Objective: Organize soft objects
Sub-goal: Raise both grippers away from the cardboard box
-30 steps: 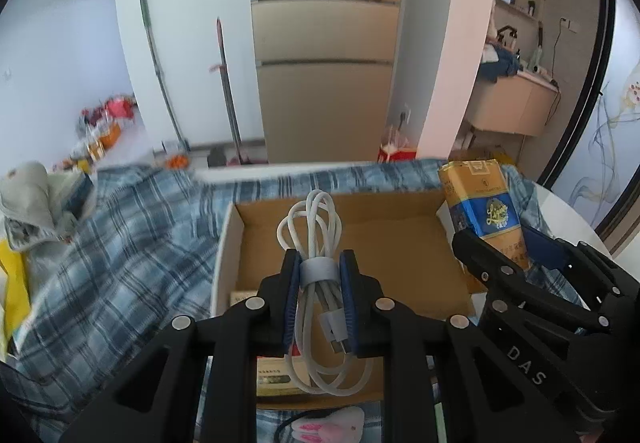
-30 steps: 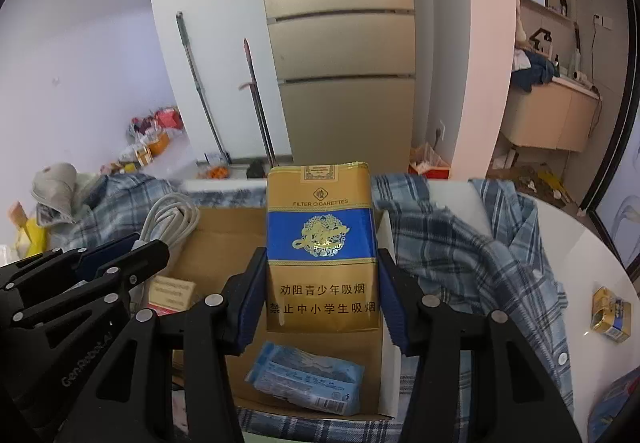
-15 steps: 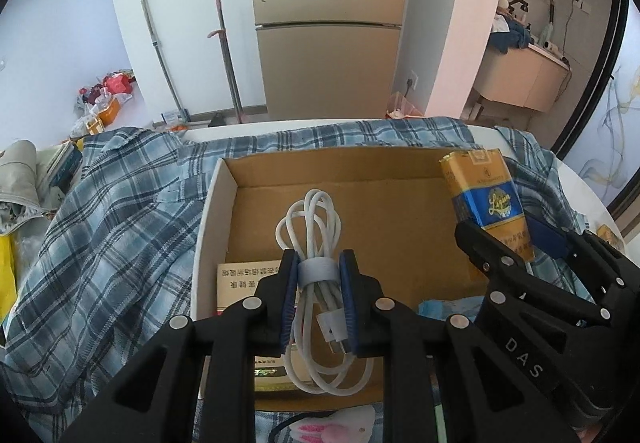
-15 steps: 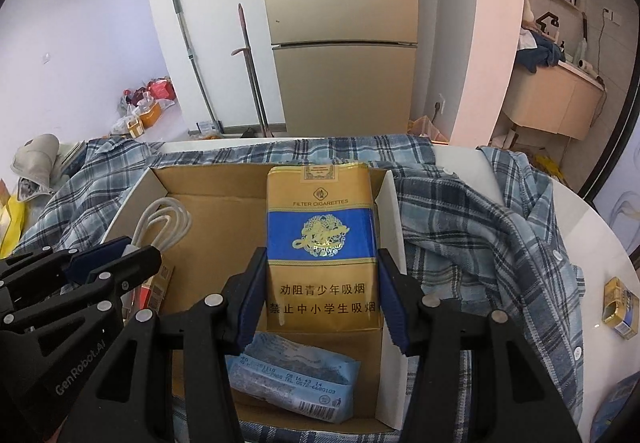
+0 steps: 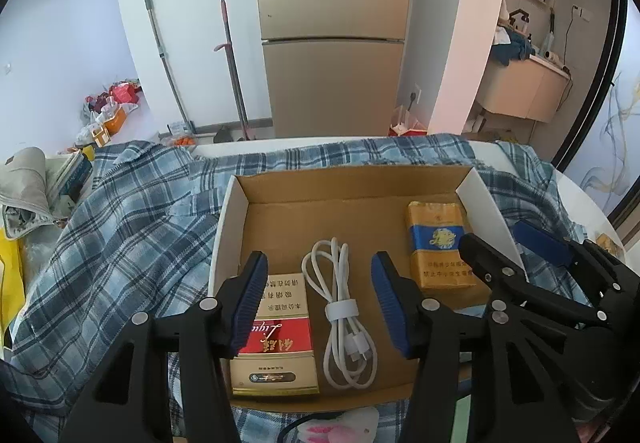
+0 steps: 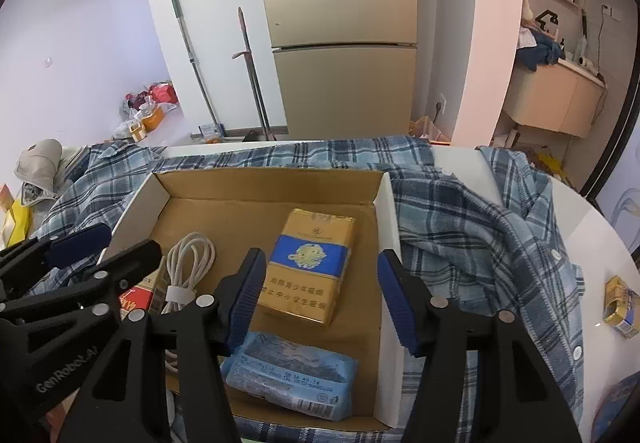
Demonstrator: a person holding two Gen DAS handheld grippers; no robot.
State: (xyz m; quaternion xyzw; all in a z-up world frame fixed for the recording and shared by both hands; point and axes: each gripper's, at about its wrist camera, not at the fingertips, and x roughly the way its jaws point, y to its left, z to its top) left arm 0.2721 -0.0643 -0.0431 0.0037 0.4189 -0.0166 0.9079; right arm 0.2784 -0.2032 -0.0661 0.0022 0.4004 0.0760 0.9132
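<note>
A cardboard box [image 5: 352, 187] is sitting on a blue plaid shirt [image 5: 120, 211], and along its floor from left to right are lying a red and gold carton [image 5: 276, 335], a coiled white cable [image 5: 344, 311], and a yellow and blue cigarette pack [image 5: 438, 243]. The left gripper [image 5: 320, 299] is hovering with its jaws spread wide and holding nothing, the cable lying loose between its blue pads [image 5: 250, 299] and touching neither. The right gripper [image 6: 322, 295] is likewise hanging released, the cigarette pack [image 6: 310, 267] lying flat between and just beyond its fingers, with a pale blue tissue packet [image 6: 292, 379] resting nearer its base.
</note>
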